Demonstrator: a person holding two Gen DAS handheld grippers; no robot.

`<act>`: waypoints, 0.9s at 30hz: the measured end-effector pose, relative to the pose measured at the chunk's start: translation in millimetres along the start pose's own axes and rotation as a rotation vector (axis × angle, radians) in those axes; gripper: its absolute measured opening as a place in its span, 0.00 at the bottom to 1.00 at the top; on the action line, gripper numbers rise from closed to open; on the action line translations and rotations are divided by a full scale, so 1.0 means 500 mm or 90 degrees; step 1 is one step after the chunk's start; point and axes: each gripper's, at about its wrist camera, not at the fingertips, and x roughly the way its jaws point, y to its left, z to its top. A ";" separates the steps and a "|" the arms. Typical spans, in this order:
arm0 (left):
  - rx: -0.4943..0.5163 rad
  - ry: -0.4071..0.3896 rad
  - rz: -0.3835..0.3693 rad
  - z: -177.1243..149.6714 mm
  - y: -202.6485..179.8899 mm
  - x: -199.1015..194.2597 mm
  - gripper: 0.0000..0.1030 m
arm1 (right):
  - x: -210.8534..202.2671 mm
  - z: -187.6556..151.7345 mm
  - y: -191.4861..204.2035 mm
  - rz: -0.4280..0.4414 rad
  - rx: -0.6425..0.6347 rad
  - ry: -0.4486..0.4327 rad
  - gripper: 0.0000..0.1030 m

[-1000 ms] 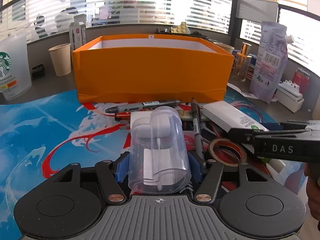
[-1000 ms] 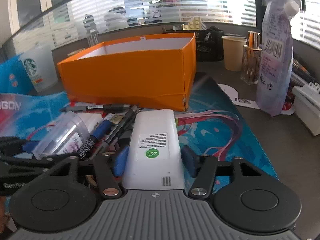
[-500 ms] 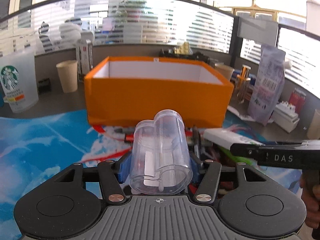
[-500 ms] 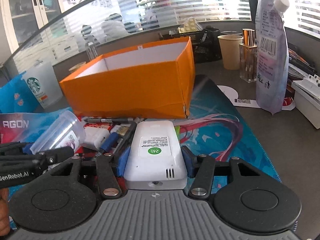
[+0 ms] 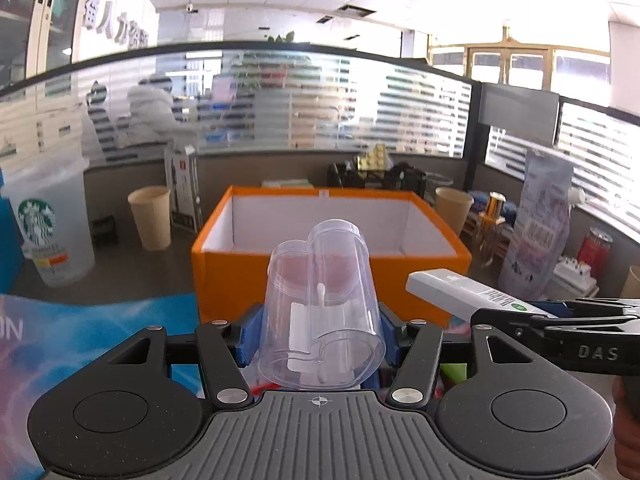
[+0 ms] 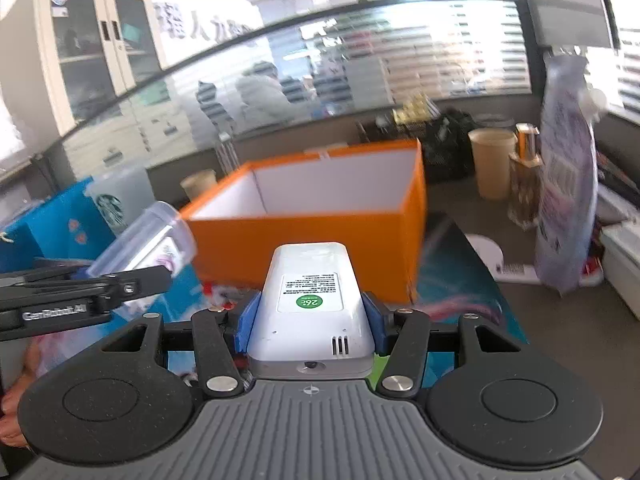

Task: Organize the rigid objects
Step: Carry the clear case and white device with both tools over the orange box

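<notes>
The left wrist view looks straight into the orange box [image 5: 328, 236], whose inside is white, and shows a paper cup [image 5: 150, 216] and a big see-through Starbucks cup [image 5: 48, 232] to its left on the grey worktop [image 5: 120, 276]. The right wrist view sees the box from its corner and shows a tall cupboard [image 6: 88, 52] that the other view misses. The left claw [image 5: 320, 330] is about half open, its blue pads pressing the sides of a clear plastic tub [image 5: 320, 312] held in front of the box. The right claw [image 6: 310, 318] is also about half open and grips a white remote [image 6: 310, 300] by its sides. Each claw peeks into the other view from the side. The things under the claws are mostly hidden, and the right view is blurry.
</notes>
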 end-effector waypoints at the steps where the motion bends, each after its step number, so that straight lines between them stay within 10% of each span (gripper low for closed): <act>1: 0.002 -0.006 0.002 0.010 0.001 0.001 0.55 | -0.001 0.009 0.002 0.005 -0.002 -0.007 0.49; 13: 0.000 -0.014 0.021 0.122 0.031 0.099 0.55 | 0.080 0.155 0.000 0.012 -0.048 -0.059 0.49; 27: -0.010 0.096 0.031 0.154 0.057 0.336 0.55 | 0.319 0.200 -0.038 -0.028 -0.063 0.057 0.49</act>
